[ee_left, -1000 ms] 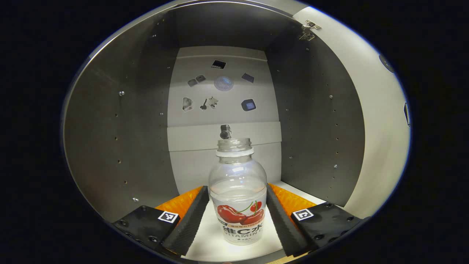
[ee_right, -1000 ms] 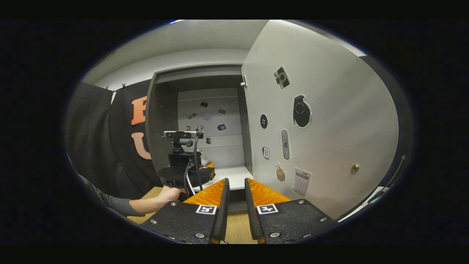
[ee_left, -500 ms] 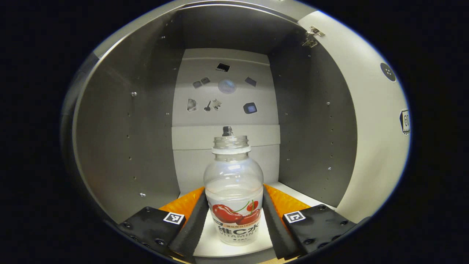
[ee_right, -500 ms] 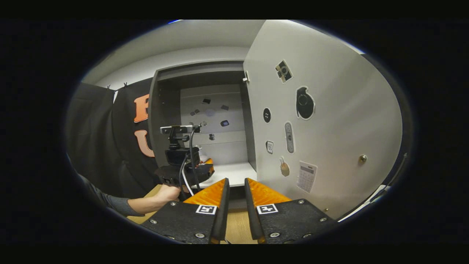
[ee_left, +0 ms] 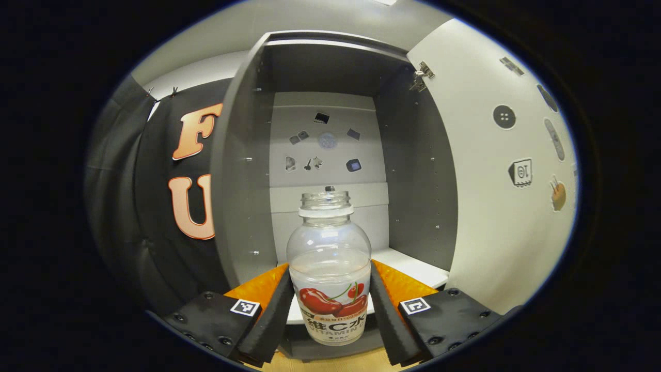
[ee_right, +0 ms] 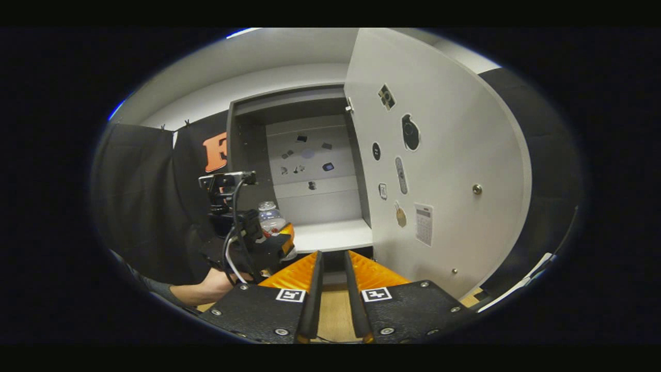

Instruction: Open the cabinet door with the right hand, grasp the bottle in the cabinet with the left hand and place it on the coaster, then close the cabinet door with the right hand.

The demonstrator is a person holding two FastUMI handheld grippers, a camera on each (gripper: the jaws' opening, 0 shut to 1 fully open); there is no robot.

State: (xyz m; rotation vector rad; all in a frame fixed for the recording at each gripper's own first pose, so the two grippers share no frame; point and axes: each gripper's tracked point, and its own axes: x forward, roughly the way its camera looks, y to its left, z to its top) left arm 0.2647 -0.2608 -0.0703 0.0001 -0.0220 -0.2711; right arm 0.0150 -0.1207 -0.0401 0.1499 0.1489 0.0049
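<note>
I am holding the bottle (ee_left: 329,268) upright between the fingers (ee_left: 273,305) of my left gripper (ee_left: 329,306), which are clamping it on both sides at the label, low on the body, so the open neck is staying level and nothing inside can spill. The bottle is hanging in front of the cabinet's (ee_left: 242,170) white shelf (ee_left: 408,261), its base below the shelf's front edge, so I judge it is already clear of the cabinet and free to travel toward the coaster, which I cannot place from here. The cabinet door (ee_right: 454,170) is standing wide open on its hinge, swung out to the right, leaving the whole opening free for my left hand (ee_right: 217,281). In the right gripper view, my left gripper (ee_right: 268,243) is showing off to the left with the bottle (ee_right: 268,217) in it, just outside the cabinet. My right gripper (ee_right: 330,289) is waiting low over the wooden counter (ee_right: 330,315), its fingers drawn nearly together with a narrow gap and gripping nothing, facing the cabinet so it can push the door closed once the bottle is set down.
</note>
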